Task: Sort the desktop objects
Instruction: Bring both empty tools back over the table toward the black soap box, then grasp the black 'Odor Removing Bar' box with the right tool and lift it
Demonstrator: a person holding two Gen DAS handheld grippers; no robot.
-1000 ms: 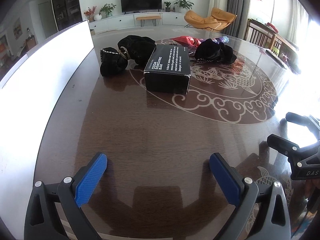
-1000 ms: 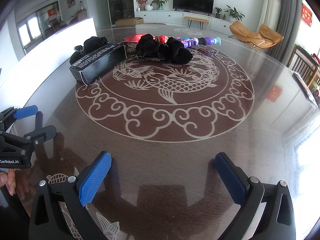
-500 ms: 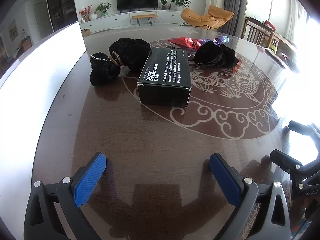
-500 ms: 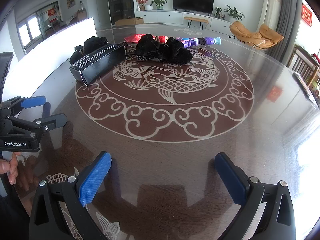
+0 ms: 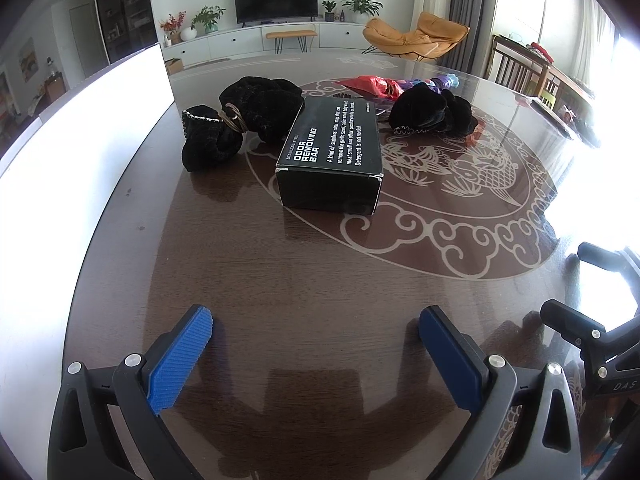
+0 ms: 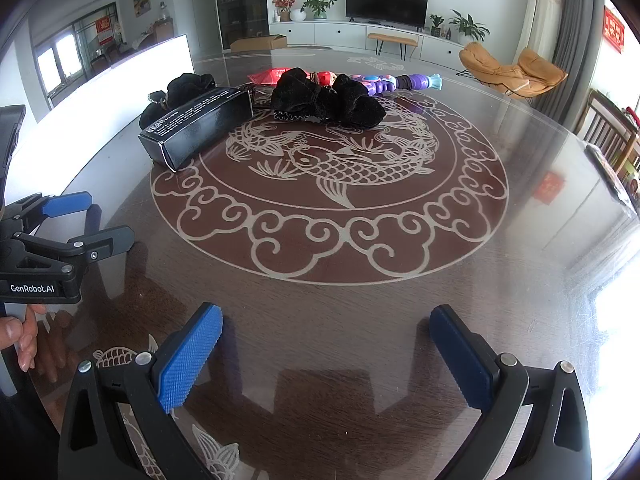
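Ahead of my left fingers a black "Odor Removing Bar" box (image 5: pixel 332 152) lies flat, black velvet pouches (image 5: pixel 240 120) just beyond-left and another black bundle (image 5: pixel 432 114) beyond-right, red packet (image 5: pixel 370 85) and purple toy (image 6: pixel 394 81) farthest.

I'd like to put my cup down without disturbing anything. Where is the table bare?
Bare: the near half of the table, from the black box to both sets of fingers, and the right side past the fish pattern. Crowded: the far side, where black pouches, the box and toys cluster.
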